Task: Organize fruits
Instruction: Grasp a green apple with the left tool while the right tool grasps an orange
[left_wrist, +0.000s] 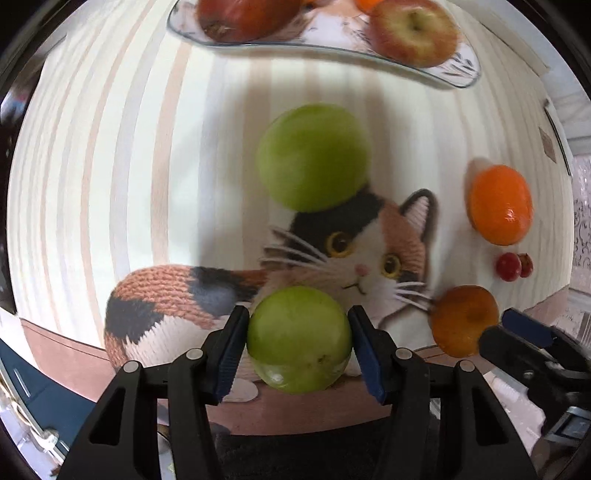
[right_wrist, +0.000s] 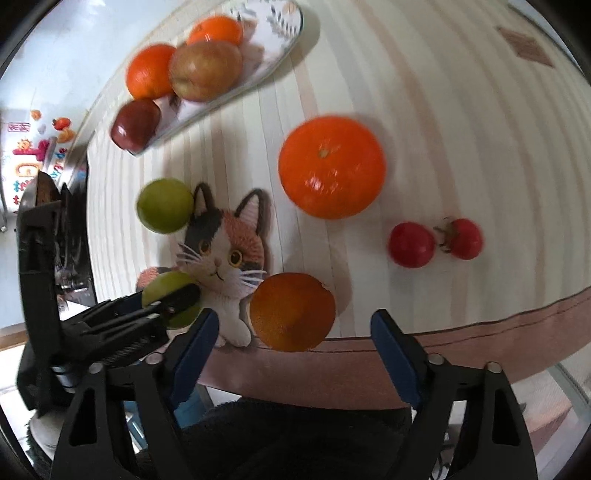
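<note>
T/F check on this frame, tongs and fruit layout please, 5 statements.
1. The left tongs have a green fruit between their pads. True.
2. The right tongs are clamped on the big orange. False: their jaws stand apart with nothing gripped; the nearer, darker orange lies ahead of them and the big one is farther out.
3. The plate holds only oranges. False: it also holds apples.
4. A second green fruit sits on the cloth at the printed cat's head. True.
5. Two small red fruits lie on the cloth, off the plate. True.
</note>
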